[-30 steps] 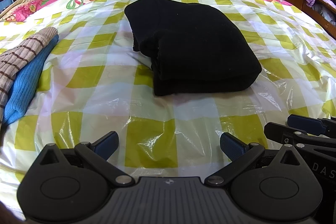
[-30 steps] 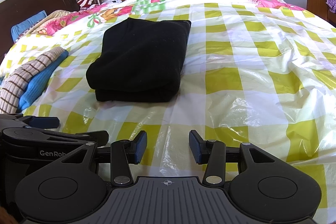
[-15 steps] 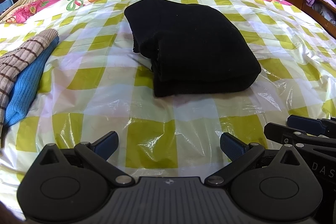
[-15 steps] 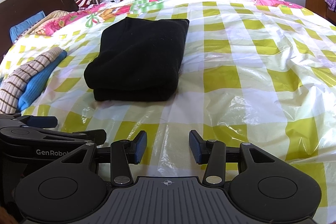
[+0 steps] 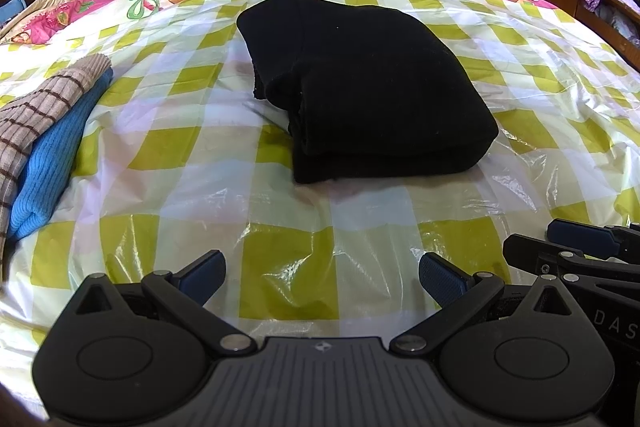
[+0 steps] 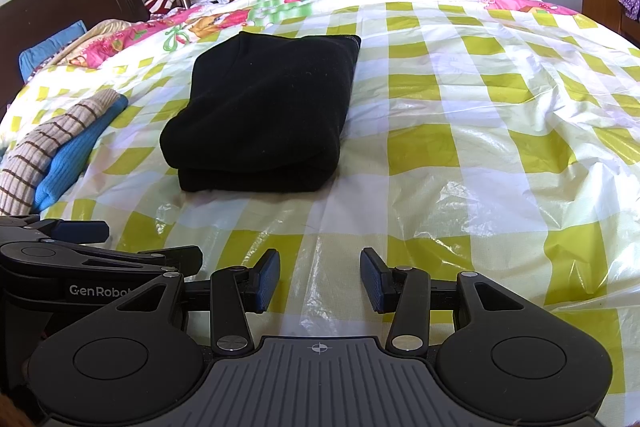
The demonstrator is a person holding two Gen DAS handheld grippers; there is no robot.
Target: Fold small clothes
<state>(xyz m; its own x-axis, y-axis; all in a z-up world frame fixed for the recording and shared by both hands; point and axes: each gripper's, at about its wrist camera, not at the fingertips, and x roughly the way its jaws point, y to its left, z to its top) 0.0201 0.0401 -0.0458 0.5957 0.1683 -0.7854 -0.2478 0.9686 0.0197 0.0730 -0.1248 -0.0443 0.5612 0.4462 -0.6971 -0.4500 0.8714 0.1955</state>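
Two views bore on the next reach. From the left wrist, the folded black knit garment (image 5: 372,95) lay ahead and slightly right on the yellow-checked plastic-covered bed (image 5: 288,267), its long axis running away from the left gripper (image 5: 320,275), which stood wide and empty. From the right wrist, it lay ahead-left, well apart from the right gripper (image 6: 319,281), narrower but empty. Neither looked clearly nearer.
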